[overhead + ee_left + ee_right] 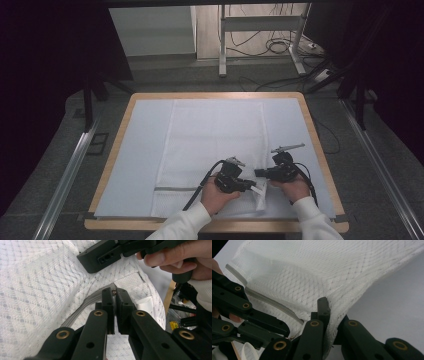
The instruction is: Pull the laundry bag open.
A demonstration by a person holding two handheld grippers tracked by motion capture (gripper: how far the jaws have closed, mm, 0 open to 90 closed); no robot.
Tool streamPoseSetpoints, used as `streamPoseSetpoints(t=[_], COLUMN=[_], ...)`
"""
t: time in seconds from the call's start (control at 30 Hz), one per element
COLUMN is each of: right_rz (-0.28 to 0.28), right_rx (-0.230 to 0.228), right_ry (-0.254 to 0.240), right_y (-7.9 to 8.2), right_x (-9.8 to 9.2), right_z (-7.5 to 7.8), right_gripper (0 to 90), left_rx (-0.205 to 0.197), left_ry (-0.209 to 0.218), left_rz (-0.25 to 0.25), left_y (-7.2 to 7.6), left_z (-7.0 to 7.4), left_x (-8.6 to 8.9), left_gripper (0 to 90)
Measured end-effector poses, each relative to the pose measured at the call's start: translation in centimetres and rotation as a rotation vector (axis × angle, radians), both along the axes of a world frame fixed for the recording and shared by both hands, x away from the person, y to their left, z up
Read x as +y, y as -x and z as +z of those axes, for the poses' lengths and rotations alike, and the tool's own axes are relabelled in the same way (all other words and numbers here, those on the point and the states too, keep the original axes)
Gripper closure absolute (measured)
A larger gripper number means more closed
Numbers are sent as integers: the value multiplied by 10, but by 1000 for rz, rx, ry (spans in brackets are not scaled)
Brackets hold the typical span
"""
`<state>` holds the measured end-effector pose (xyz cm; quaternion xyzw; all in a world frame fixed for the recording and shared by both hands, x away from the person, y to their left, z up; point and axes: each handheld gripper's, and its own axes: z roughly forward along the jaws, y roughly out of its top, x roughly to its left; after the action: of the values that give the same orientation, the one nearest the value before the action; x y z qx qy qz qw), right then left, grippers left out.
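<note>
A white mesh bag (pixel 215 140) lies flat on the table, its grey zipper (pixel 172 188) running along the near end. My left gripper (pixel 254 186) points right at the bag's near right corner. In the left gripper view its jaws (pixel 114 293) are shut on the small metal zipper pull (pixel 114 291) at the end of the grey zipper (pixel 80 311). My right gripper (pixel 258 173) points left at the same corner. In the right gripper view it (pixel 325 303) is shut on a fold of the mesh bag (pixel 317 277), which is lifted off the sheet, beside the zipper (pixel 269 301).
A white sheet (pixel 145 130) covers the wooden-rimmed table (pixel 314 130). A white label (pixel 145 304) sticks out of the bag near the zipper's end. Beyond the table are a desk frame (pixel 222 45), floor cables (pixel 277 47) and metal rails (pixel 70 170).
</note>
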<state>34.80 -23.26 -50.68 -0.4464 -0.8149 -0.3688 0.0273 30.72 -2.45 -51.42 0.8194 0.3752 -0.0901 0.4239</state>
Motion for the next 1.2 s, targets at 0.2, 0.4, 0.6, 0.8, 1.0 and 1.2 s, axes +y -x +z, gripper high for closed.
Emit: streamPoseSetpoints(t=[0.2, 0.4, 0.6, 0.8, 1.0, 1.2], right_rz=[1, 7, 13, 18, 22, 23], right_rx=[-5, -3, -6, -8, -8, -14], right_ry=[3, 7, 17, 21, 25, 28], right_y=[1, 1, 1, 1, 2, 2], right_x=[0, 1, 2, 2, 2, 3], right_z=[0, 0, -1, -1, -1, -1], right_gripper=[884, 884, 885, 885, 886, 886], left_rx=[6, 5, 11, 13, 15, 16], left_ry=[-3, -2, 6, 4, 8, 9], left_rz=[2, 3, 9, 6, 13, 18], left_y=[-1, -2, -2, -2, -4, -4], left_z=[-2, -3, -5, -6, -7, -7], left_x=[1, 3, 5, 6, 8, 9], left_gripper=[868, 868, 868, 868, 868, 868])
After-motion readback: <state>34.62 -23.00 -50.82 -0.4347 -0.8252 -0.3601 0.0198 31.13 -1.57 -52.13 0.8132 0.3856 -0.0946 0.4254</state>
